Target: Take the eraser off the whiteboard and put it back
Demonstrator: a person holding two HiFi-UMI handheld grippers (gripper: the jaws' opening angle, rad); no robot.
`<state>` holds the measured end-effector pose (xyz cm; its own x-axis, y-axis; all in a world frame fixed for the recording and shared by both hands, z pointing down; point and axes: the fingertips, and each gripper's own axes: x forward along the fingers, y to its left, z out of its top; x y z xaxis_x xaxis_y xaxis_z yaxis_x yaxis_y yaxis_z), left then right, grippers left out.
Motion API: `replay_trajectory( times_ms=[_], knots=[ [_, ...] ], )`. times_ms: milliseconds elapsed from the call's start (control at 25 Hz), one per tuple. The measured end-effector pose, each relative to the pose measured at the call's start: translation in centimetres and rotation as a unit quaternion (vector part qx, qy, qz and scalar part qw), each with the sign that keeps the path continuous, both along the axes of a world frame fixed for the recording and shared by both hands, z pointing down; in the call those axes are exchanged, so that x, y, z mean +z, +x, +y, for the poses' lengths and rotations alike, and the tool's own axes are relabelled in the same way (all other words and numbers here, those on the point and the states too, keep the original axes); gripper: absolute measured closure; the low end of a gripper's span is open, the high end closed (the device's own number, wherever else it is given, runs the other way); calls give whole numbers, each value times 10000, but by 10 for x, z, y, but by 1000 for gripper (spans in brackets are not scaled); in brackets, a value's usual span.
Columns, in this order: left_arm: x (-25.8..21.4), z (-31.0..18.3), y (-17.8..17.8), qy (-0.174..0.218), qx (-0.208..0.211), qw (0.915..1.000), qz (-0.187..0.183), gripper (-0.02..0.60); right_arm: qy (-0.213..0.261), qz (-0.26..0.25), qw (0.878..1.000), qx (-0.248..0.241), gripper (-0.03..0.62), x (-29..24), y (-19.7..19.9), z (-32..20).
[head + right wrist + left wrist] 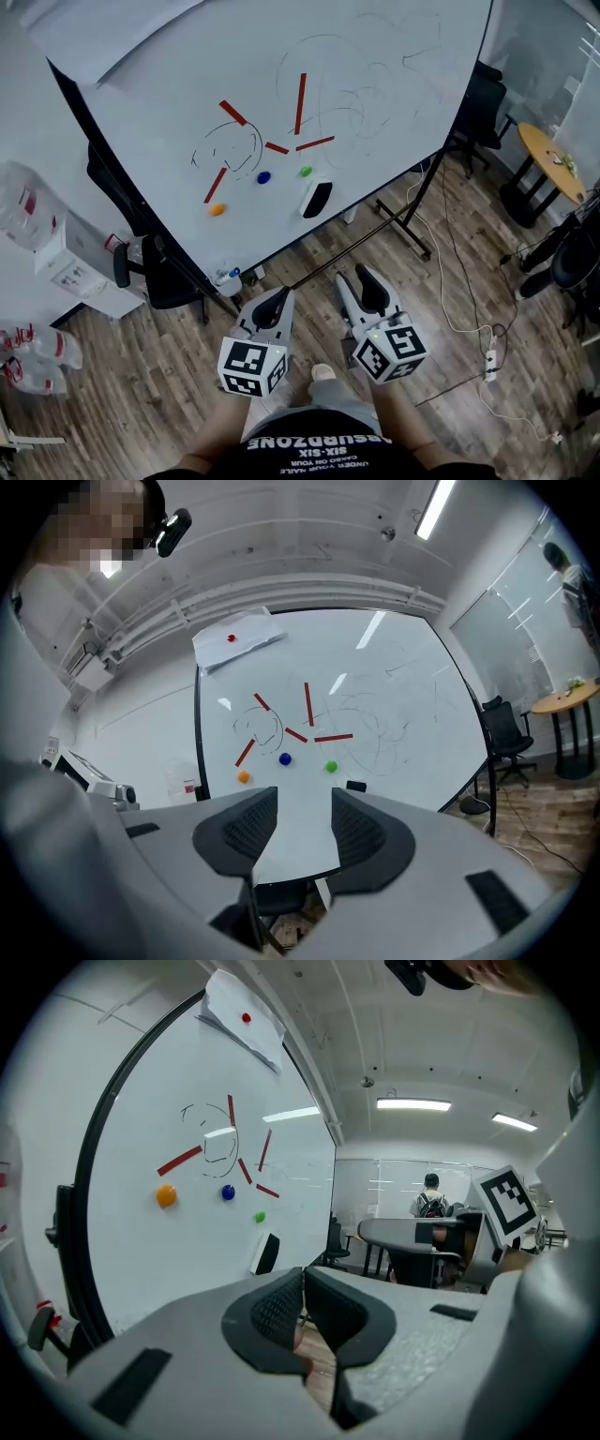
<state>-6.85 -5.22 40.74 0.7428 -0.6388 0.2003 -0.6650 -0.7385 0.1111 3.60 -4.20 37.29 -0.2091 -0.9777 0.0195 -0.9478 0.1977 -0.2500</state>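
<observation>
around: eraser (pixel 317 199) is seen stuck low on the whiteboard (pixel 141 112), just below the green magnet (pixel 306 172), well apart from both grippers | left gripper (pixel 277 300) is clenched, empty | right gripper (pixel 360 279) is spread, nothing held | hidden: eraser is mostly covered by a jaw in the right gripper view | a distant person (pixel 430 1202) is shown only in the left gripper view

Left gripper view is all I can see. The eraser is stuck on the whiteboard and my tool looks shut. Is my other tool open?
Observer: Yes. The right tool is open, with nothing between its jaws.
Operator: Is there stuff on the floor I could trip on?
Observer: A white power strip lies on the wood floor, off to your right.
</observation>
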Motion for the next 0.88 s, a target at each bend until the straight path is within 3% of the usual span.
replay_trajectory(
  times_ms=[160, 880],
  knots=[
    [0, -10, 10, -8, -87, 10000, -17, 574, -37, -105, 9999, -92, 402, 1, 13, -16],
    [10, -53, 34, -101, -611, 9980, -116, 574, -461, -422, 9961, -630, 350, 29, 46, -110]
  ],
)
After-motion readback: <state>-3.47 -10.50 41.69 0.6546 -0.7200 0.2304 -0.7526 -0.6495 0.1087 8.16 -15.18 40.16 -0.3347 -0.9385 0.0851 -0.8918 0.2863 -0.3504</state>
